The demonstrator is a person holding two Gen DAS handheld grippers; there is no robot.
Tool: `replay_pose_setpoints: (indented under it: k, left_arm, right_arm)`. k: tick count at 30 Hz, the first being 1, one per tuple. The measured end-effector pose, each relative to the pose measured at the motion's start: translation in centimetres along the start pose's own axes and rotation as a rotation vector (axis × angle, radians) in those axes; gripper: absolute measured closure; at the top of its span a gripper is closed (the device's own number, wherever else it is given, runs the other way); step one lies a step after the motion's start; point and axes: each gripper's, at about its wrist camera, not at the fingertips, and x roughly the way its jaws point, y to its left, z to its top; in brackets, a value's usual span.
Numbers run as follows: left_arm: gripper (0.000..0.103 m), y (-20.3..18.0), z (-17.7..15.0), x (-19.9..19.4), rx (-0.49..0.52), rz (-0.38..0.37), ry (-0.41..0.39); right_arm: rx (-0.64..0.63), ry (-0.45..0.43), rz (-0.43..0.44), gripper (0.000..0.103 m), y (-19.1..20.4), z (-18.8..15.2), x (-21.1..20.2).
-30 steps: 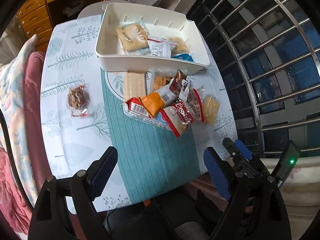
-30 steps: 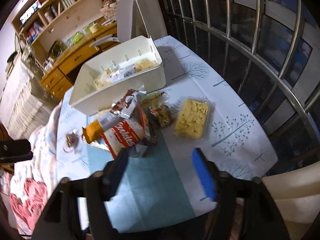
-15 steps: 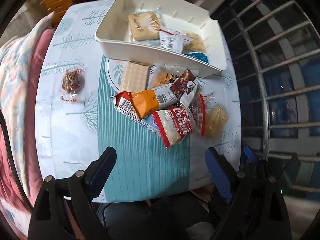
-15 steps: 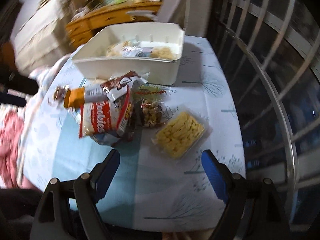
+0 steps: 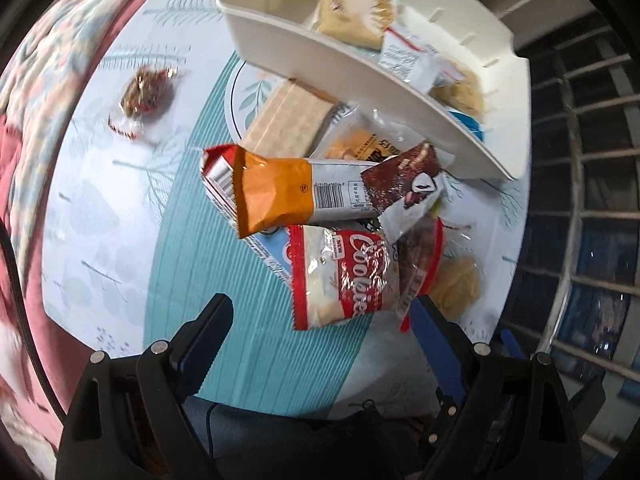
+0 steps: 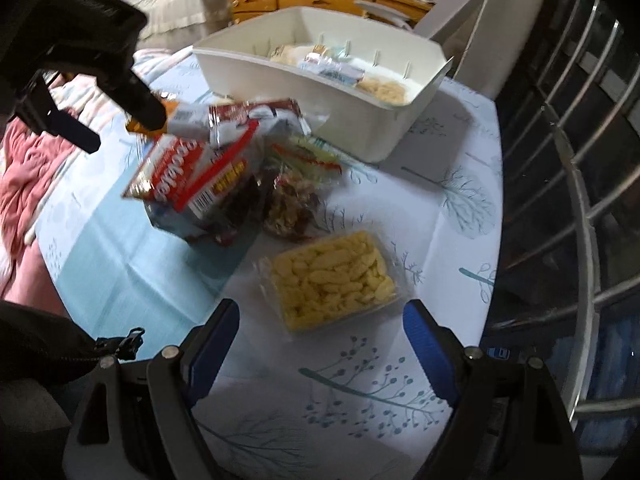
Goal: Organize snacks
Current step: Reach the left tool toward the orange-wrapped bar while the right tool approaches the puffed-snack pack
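Partly done, by the look: few packs already in white bin [image 5: 400, 92], far ahead of left tool [image 5: 320, 320]. Most still heaped w/ cookies bag [image 5: 344, 280] just ahead; puff tray [image 6: 332, 280] just ahead of right tool [image 6: 320, 334]. Both tools spread wide, holding nothing. Table [image 6: 400, 400] in tree-print cloth, window bars to right.

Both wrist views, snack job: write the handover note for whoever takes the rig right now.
Left gripper: open, empty, above the cookies bag.
Right gripper: open, empty, jaws just widened, above the yellow puffs pack.
White bin: already holds a few packets.
Left: the loose pile on the table, the puffs pack, and a small wrapped snack lying apart beyond the pile.
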Motion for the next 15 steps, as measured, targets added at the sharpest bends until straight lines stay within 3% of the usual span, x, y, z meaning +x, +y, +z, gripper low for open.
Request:
replay_pose_setpoints:
  k: [15]
  left_arm:
    - [0.014, -1.9, 1.4, 5.4, -0.088, 0.100, 0.038]
  right_arm:
    - [-0.169, 0.052, 0.075, 0.018, -0.8, -0.6, 4.2]
